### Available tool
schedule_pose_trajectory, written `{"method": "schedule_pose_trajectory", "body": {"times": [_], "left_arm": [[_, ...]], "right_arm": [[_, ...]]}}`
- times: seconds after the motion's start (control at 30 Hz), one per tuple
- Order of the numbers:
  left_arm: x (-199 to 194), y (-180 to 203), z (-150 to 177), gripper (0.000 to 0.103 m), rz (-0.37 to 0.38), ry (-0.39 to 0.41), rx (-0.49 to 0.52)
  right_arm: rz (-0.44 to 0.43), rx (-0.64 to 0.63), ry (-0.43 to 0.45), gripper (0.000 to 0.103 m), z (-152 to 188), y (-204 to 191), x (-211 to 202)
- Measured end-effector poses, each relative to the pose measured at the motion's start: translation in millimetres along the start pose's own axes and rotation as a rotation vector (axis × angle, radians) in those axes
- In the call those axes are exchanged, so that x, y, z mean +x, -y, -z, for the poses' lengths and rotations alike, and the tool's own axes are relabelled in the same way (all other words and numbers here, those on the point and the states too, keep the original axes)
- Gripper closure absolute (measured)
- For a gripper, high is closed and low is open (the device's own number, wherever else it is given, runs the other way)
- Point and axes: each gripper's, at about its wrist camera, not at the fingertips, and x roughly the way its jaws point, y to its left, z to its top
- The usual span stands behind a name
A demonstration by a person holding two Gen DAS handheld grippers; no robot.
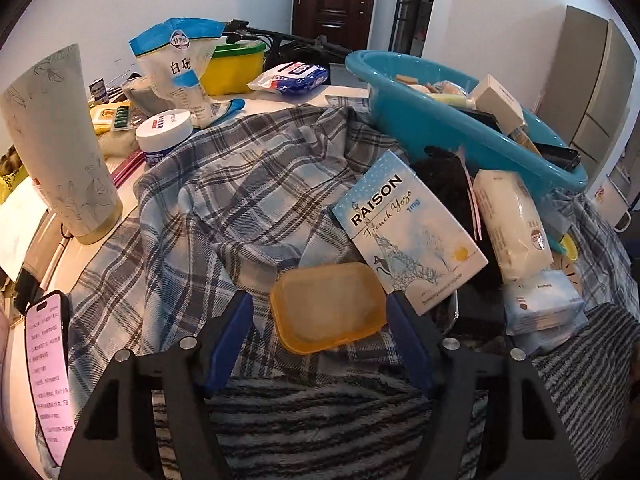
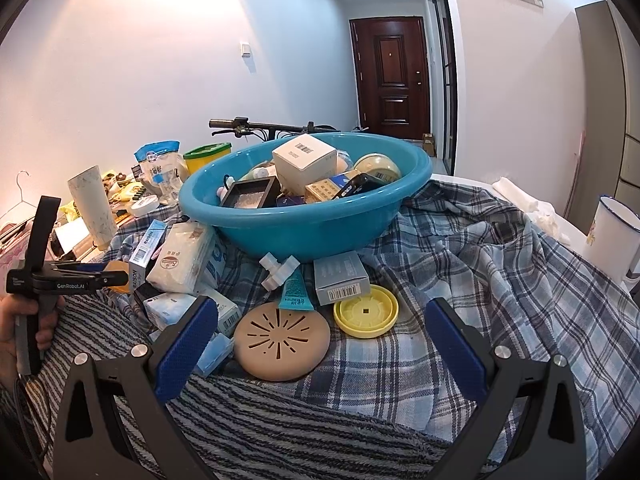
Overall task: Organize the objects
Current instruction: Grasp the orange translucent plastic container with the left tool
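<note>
Looks like a home: dark brown panelled entry door (image 2: 394, 76) far ahead of the gripper, crumpled blue plaid shirt (image 2: 480, 280) underneath, teal plastic basin (image 2: 304, 228) of toiletries beyond.

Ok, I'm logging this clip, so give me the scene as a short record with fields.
setting: cluttered table draped with a plaid shirt
container: teal basin, already loaded with boxes
left hand-held gripper: open, either side of an amber tray; contact unclear
right hand-held gripper: open, empty
nearest loose items: tan vented disc, yellow lid, RAISON box
task state: many items outside the basin
</note>
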Motion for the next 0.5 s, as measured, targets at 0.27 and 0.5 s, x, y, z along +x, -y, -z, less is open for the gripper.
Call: {"method": "schedule_pose_trajectory", "body": {"times": [0.27,0.5], "left_arm": [[8,7,-2,0.030,-0.013,-0.034,0.034],[11,17,-2,0.040,-0.031,-0.023,0.079]], "right_arm": [[-0.003,0.001,-0.014,0.000,0,0,4],[-0.003,0.001,-0.015,0.000,0,0,4]]}}
